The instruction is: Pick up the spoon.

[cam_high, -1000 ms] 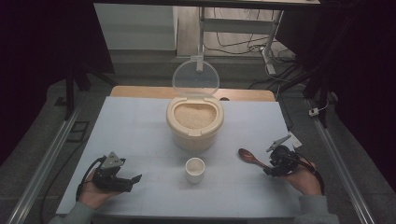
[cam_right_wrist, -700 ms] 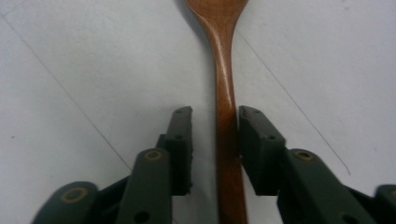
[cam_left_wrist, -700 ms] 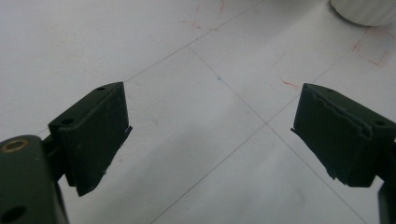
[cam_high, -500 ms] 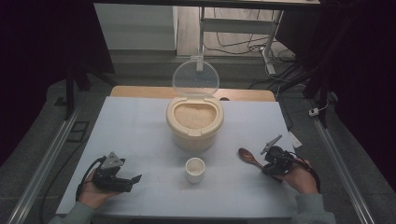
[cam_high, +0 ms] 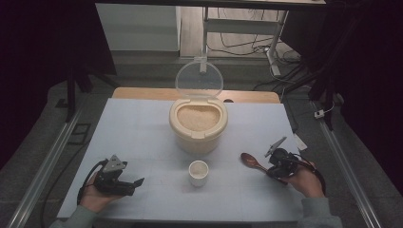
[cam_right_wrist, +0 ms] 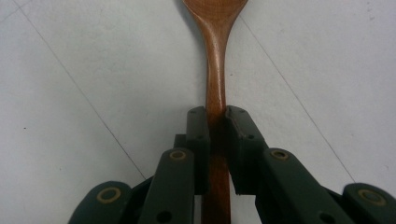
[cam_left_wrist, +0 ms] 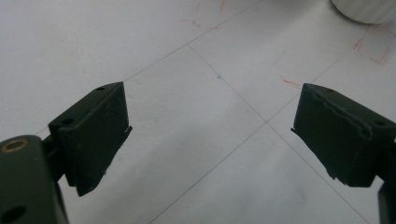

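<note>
The right gripper, jaws just closing, clamps the wooden spoon; the left gripper gapes idle; next, probably, scooping from the rice bin.

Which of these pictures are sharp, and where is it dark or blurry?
High view: table evenly lit, surroundings nearly black, spoon small but clear. Left gripper view: mat lines sharp, jaw edges slightly soft. Right gripper view: handle sharp at the right tongs, which have just closed on it; nearest parts blur.

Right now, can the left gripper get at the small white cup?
Probably yes: the left gripper has open fingers, with bare table between it and the small white cup.
</note>
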Demonstrator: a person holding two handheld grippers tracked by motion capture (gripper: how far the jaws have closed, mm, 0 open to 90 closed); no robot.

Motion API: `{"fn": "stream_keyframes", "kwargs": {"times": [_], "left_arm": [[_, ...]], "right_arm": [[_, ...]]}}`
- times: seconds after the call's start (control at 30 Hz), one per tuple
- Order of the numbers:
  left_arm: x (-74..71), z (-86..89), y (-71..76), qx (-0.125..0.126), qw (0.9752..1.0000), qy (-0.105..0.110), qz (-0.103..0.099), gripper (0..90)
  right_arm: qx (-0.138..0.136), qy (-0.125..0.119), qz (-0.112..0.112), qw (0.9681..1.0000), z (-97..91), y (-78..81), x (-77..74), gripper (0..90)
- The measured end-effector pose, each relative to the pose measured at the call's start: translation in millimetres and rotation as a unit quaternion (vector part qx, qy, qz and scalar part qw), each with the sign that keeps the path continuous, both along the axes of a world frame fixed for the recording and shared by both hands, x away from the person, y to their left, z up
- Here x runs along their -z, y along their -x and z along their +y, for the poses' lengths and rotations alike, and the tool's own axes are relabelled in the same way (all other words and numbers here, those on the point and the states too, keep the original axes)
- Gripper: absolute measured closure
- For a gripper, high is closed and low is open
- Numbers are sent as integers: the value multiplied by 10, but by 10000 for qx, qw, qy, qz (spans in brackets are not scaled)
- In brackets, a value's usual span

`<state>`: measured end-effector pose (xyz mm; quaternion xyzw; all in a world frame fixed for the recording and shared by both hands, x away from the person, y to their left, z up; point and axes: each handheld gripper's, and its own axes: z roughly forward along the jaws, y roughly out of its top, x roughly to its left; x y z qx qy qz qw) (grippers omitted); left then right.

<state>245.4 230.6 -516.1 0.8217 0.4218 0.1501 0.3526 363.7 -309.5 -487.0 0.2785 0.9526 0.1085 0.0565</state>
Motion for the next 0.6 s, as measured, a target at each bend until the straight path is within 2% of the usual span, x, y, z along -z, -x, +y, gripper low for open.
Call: {"fn": "stream_keyframes", "kwargs": {"times": [0.03,0.17,0.27,0.33,0.5,0.6], "left_arm": [[1,-1,0,3,10000,-1,1,103],[5,5,0,9,10000,-8,2,103],[7,9,-2,3,10000,-13,10,103],[6,6,-1,2,10000,-22,8,103],[7,4,-1,2,10000,-22,11,103],[11,9,-5,-7,10000,-25,23,103]], "right_arm": [[-1,-78,-18,10000,-19,5,-2,797],[11,-143,-28,9999,-44,10,-6,797],[35,-176,-134,9997,-59,21,-35,798],[42,-289,-213,9993,-71,36,-84,798],[-4,-382,-301,9988,-70,65,-150,798],[-40,-515,-454,9976,-63,114,-251,798]]}}
